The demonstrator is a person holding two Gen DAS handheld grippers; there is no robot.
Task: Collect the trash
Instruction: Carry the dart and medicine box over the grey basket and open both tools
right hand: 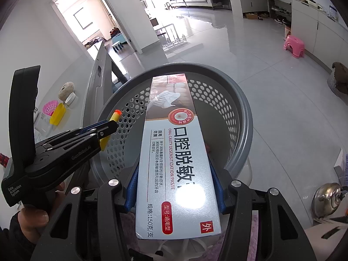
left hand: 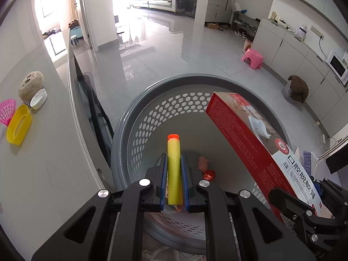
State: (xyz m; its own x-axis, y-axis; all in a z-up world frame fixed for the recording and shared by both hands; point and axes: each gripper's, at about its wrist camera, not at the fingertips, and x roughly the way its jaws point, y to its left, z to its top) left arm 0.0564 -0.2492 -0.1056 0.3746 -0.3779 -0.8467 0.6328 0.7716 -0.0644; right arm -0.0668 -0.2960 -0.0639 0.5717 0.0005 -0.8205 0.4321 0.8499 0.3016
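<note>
Black linkage arms fill the bottom of the left wrist view, and between their blue pads the left tool (left hand: 174, 175) is clamped on a yellow foam dart (left hand: 174, 169) with an orange tip, held lengthwise along the fingers so that the tip pokes out past them. Below it, filling the centre of the frame, stands the grey waste basket (left hand: 139, 117) with hexagonal holes in its wall; the dart hangs over the open mouth. On the basket floor lie a pale pink scrap (left hand: 203, 162) and a crumpled red wrapper (left hand: 208, 175), just beside each other. At the right of the same view the right tool (right hand: 175, 174) grips a long red-and-white toothpaste box (right hand: 174, 152) — its pads press on the two long sides, near the box's lower end. In the right wrist view the box runs up the middle of the frame, its far end reaching out over the basket's far rim. Left of the basket is a pale surface (left hand: 54, 152); in the left edge of the left wrist view it carries a yellow oval lid (left hand: 18, 127), a pink mesh cup (left hand: 7, 111), a white cap (left hand: 38, 99) and a beige fuzzy ball (left hand: 30, 84), all close together. Farther off — on the glossy tiled floor at upper right — stands a pink stool (left hand: 252, 58).
</note>
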